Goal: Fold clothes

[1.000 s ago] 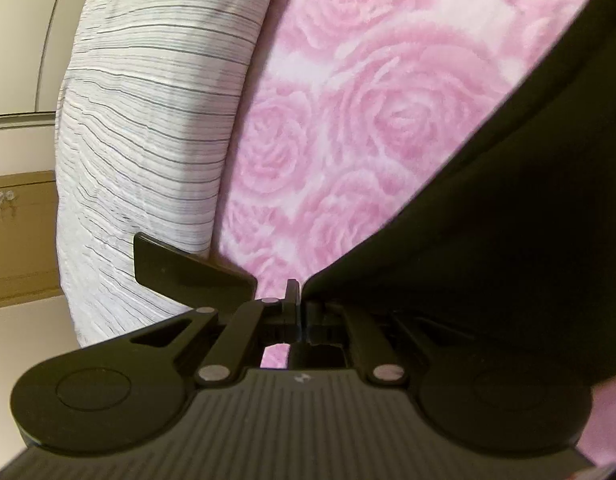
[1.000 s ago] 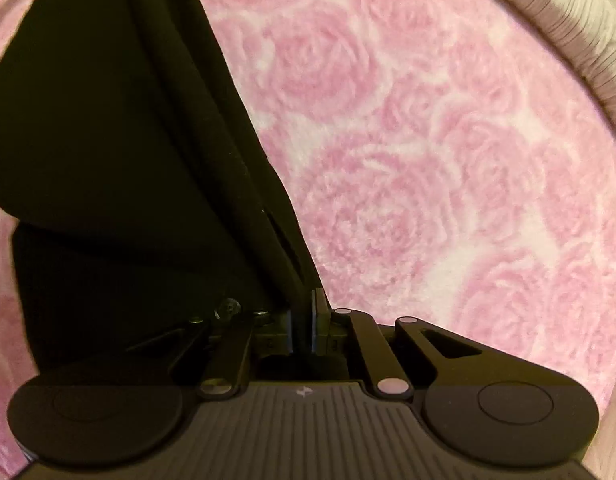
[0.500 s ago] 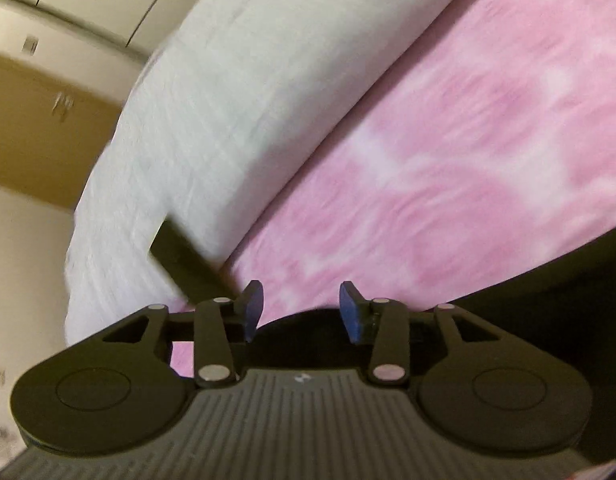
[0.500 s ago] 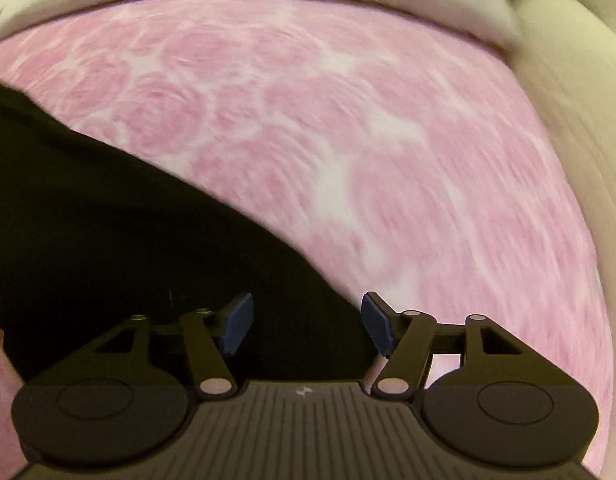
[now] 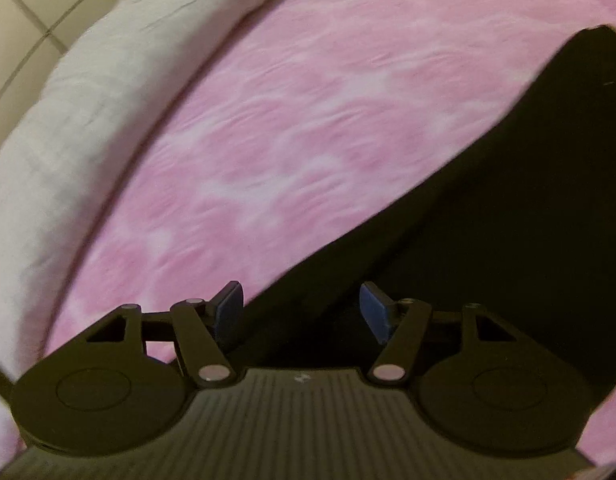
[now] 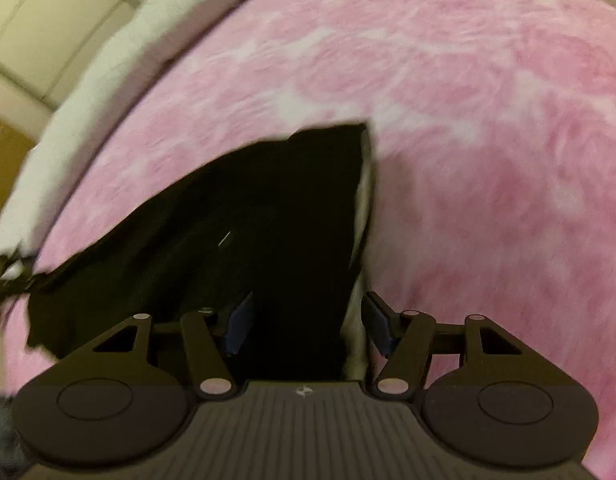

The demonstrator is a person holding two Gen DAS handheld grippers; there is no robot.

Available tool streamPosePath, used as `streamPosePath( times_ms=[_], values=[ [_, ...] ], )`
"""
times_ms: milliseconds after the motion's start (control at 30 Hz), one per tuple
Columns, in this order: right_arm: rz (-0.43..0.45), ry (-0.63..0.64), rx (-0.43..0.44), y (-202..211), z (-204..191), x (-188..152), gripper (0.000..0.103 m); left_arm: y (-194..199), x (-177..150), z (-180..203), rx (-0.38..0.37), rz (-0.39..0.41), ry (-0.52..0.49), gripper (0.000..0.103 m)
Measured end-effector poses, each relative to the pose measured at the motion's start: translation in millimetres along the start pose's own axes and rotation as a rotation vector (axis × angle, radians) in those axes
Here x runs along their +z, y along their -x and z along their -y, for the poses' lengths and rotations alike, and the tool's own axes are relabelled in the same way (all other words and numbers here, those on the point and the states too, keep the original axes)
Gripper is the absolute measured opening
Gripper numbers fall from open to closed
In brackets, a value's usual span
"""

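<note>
A bed in a pink rose blanket is carrying a black garment. Left claw and right claw are hovering over it, jaws just opened, gripping nothing, seemingly repositioning for another fold.

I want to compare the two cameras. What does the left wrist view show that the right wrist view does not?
Only the left wrist view: the left gripper, open, above the straight edge of the black garment.

Only the right wrist view: the right gripper, open, a folded corner of the garment with a pale strip along its edge, and a brown cabinet at the far left.

Both: the garment on the pink blanket, a white cover, a tiled wall.
</note>
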State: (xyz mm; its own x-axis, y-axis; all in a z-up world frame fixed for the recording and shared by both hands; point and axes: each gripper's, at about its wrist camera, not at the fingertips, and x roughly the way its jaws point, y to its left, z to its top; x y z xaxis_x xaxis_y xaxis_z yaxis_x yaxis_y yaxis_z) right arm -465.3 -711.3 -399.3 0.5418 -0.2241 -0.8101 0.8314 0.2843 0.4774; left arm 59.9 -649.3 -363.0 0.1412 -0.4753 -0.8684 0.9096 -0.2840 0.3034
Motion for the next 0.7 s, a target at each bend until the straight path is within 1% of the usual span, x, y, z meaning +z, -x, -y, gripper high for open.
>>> streamPosePath(
  times_ms=[33, 100, 133, 200, 267, 300, 333, 400, 500, 600, 633, 700],
  values=[
    [-0.016, 0.055, 0.015, 2.2, -5.7, -7.9, 0.053, 1.1, 7.4, 12.4, -0.022, 0.010, -0.018, 0.061],
    [-0.017, 0.146, 0.005, 5.4, -14.7, -19.1, 0.051, 3.6, 23.0, 38.8, -0.070, 0.029, -0.063, 0.061],
    [-0.012, 0.170, -0.002, 6.6, -16.9, -22.2, 0.048, 5.2, 30.2, 52.3, -0.090, 0.037, -0.092, 0.061],
    [-0.007, 0.234, -0.030, 6.3, -23.6, -25.7, 0.046, 7.7, 40.8, 82.6, -0.124, 0.044, -0.158, 0.061],
    [-0.011, 0.383, -0.077, 6.3, -38.8, -32.0, 0.043, 10.4, 51.6, 112.2, -0.174, 0.041, -0.216, 0.061],
    [-0.013, 0.439, -0.088, 6.7, -45.0, -35.8, 0.039, 11.6, 56.1, 125.2, -0.192, 0.041, -0.250, 0.061],
    [-0.016, 0.461, -0.086, 8.1, -47.2, -38.3, 0.032, 12.8, 60.1, 137.2, -0.207, 0.043, -0.285, 0.061],
    [-0.026, 0.467, -0.055, 14.3, -43.6, -44.2, 0.026, 14.0, 69.7, 160.2, -0.235, 0.051, -0.355, 0.061],
    [-0.053, 0.396, 0.006, 21.4, -18.9, -58.3, 0.026, 10.4, 80.5, 179.7, -0.249, 0.057, -0.403, 0.061],
    [-0.038, 0.327, 0.030, 26.0, -5.0, -60.8, 0.030, 5.6, 84.7, 184.6, -0.241, 0.049, -0.395, 0.061],
    [-0.023, 0.300, 0.035, 29.4, -2.1, -59.4, 0.035, 6.0, 83.7, 182.3, -0.234, 0.047, -0.387, 0.061],
    [0.025, 0.233, 0.042, 39.8, 1.8, -52.7, 0.035, 8.6, 79.4, 176.1, -0.216, 0.042, -0.369, 0.062]
  ],
)
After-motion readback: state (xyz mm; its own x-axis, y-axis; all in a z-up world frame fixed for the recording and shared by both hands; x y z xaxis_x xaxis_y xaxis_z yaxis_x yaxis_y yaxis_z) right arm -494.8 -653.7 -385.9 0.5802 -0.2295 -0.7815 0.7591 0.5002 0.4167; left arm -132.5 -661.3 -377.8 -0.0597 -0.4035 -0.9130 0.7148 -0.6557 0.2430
